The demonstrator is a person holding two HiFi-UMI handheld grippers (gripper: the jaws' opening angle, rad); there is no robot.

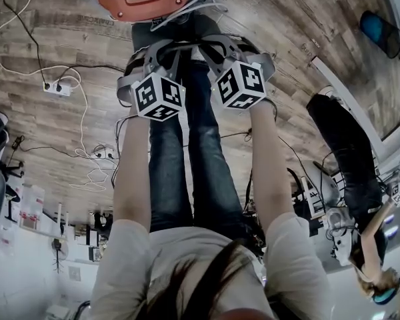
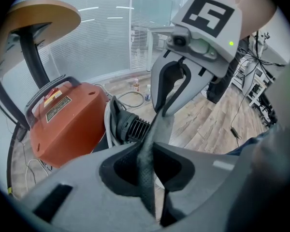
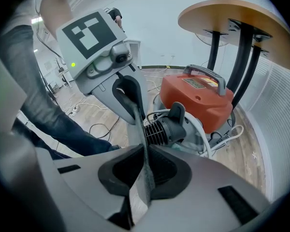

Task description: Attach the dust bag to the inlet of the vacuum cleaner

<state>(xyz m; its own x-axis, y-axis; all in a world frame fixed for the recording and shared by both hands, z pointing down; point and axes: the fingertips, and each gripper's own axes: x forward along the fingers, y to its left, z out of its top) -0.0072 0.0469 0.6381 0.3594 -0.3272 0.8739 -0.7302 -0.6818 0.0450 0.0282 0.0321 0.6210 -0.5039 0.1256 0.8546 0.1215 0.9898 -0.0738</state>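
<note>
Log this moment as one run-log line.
left gripper: shut on dust bag | right gripper: shut on dust bag | vacuum cleaner: ribbed black port bare | step: bag stretched between grippers, not yet attached

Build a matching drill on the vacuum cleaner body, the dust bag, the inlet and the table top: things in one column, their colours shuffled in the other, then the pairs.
Things:
1. vacuum cleaner body
2. dust bag
3. inlet
4. table top

Colours:
A. black
B. light wood
C. orange
D. grey

Pairs: 1-C, 2-D, 3-A, 4-B.
</note>
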